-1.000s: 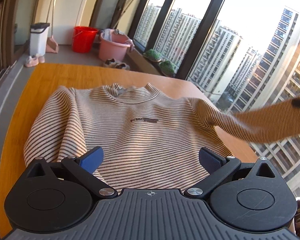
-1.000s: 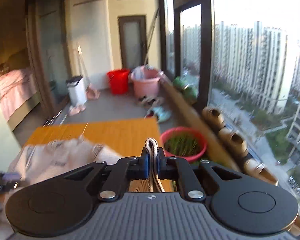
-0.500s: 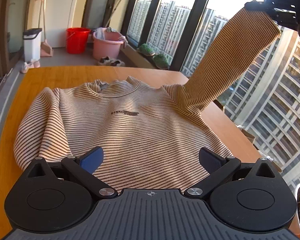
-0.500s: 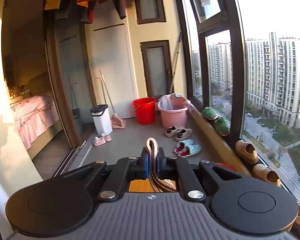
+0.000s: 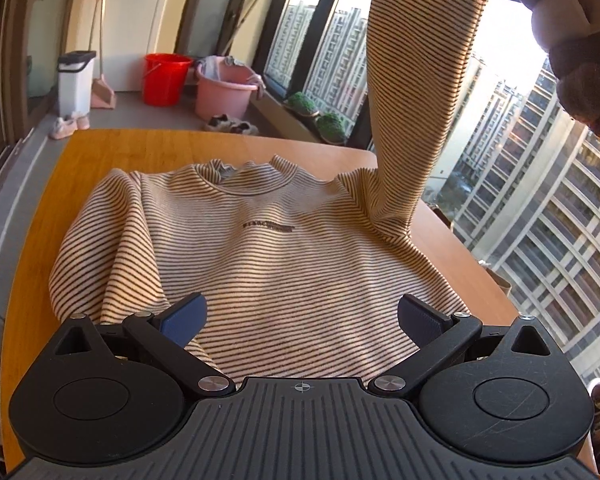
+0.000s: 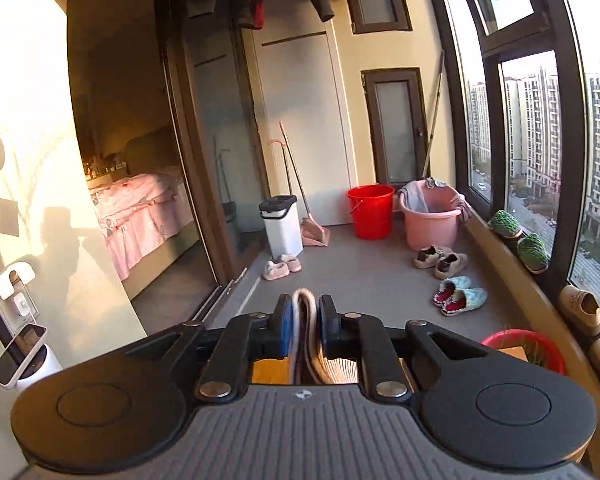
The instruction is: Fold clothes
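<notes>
A cream sweater with thin brown stripes (image 5: 276, 248) lies front up on the wooden table (image 5: 148, 146), collar away from me. Its right sleeve (image 5: 416, 92) is pulled up nearly straight above the table's right side. In the left wrist view my left gripper (image 5: 302, 314) hovers open over the sweater's hem, nothing between its blue pads. My right gripper (image 6: 304, 316) is shut on the sleeve cuff (image 6: 305, 332), which pokes up between the blue pads. Near the cuff, at the top right of the left wrist view, a person's sleeve (image 5: 572, 12) shows.
Beyond the table's far edge stand a red bucket (image 5: 166, 78), a pink tub (image 5: 226, 92), a white bin (image 5: 75, 80) and shoes on the grey floor. Tall windows run along the right. A red pot of grass (image 6: 526, 348) sits low at the right.
The right gripper has lifted the sleeve from sideways off the table's right edge to nearly upright overhead. Its view has tilted up off the table. The left gripper stays open over the hem.
</notes>
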